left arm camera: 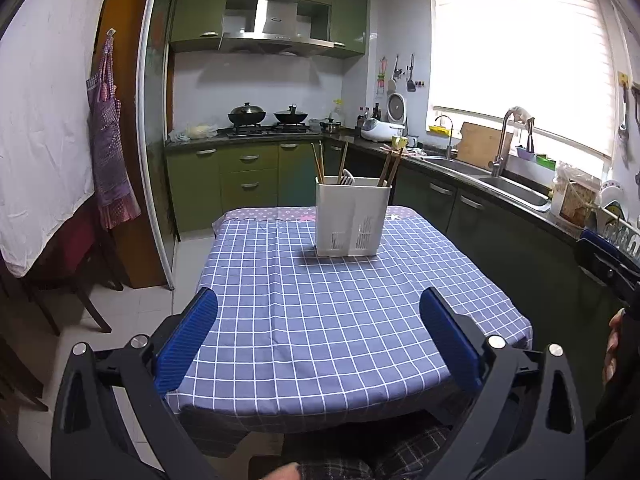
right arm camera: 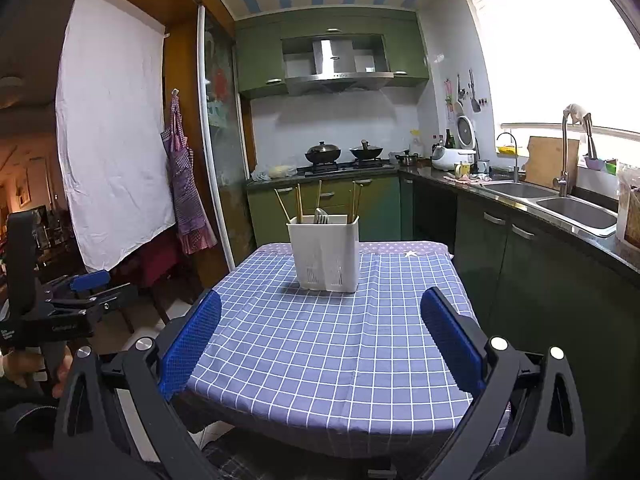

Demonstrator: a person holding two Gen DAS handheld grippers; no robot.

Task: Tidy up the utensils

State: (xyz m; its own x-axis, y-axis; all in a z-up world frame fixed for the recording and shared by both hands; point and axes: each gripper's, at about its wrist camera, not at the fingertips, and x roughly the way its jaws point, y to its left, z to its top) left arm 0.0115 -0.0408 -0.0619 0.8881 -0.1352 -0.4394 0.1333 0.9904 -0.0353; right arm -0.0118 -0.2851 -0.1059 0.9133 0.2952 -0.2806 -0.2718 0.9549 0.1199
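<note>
Both the left gripper (left arm camera: pixel 318 300) and right gripper (right arm camera: pixel 320 304) gaped wide, holding nothing. The white holder (left arm camera: pixel 352 216) with chopsticks (left arm camera: pixel 318 162) stood at the tabletop's (left arm camera: pixel 320 320) far end. No writing was legible.

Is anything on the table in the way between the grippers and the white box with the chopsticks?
No. Only bare checked tablecloth lies between each open hand-held gripper and the white utensil holder.

Ahead of our jaws we see the bench (left arm camera: pixel 280 320), spread with a blue checked tablecloth (left arm camera: pixel 340 340); a white utensil caddy (left arm camera: pixel 352 220) stands on it, well beyond them.
</note>
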